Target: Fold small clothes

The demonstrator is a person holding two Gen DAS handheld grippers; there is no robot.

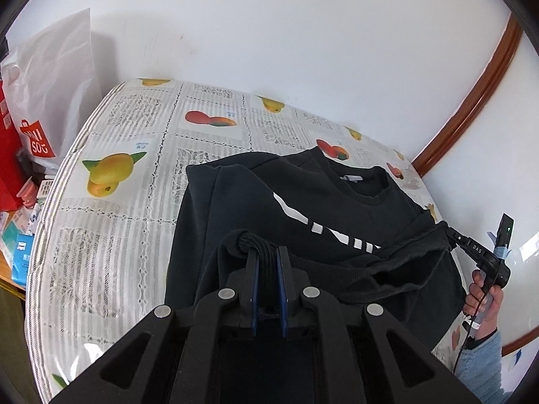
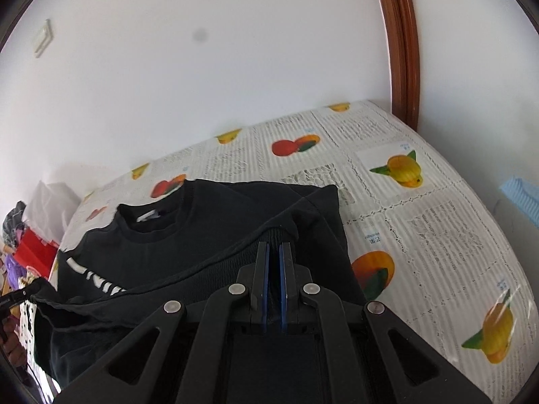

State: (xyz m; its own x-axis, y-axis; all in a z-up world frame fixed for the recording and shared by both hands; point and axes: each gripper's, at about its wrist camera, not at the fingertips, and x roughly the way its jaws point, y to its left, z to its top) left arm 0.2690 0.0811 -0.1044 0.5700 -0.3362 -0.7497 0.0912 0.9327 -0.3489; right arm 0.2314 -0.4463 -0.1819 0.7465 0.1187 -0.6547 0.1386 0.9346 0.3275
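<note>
A black sweatshirt (image 1: 303,198) with white lettering lies on the fruit-print tablecloth (image 1: 118,222), neck toward the wall. My left gripper (image 1: 267,254) is shut on a bunched ribbed hem corner of the sweatshirt, lifted over the garment's body. In the right wrist view my right gripper (image 2: 274,249) is shut on the other ribbed hem corner of the sweatshirt (image 2: 175,235). The hem stretches taut between the two grippers. The right gripper (image 1: 453,235) also shows at the right edge of the left wrist view, held by a hand (image 1: 485,289).
A white shopping bag (image 1: 54,94) and a red bag stand left of the table, with small boxes (image 1: 23,252) beside its edge. The white wall runs close behind the table. A brown wooden frame (image 2: 401,43) rises at the right. Bare tablecloth (image 2: 438,235) lies right of the sweatshirt.
</note>
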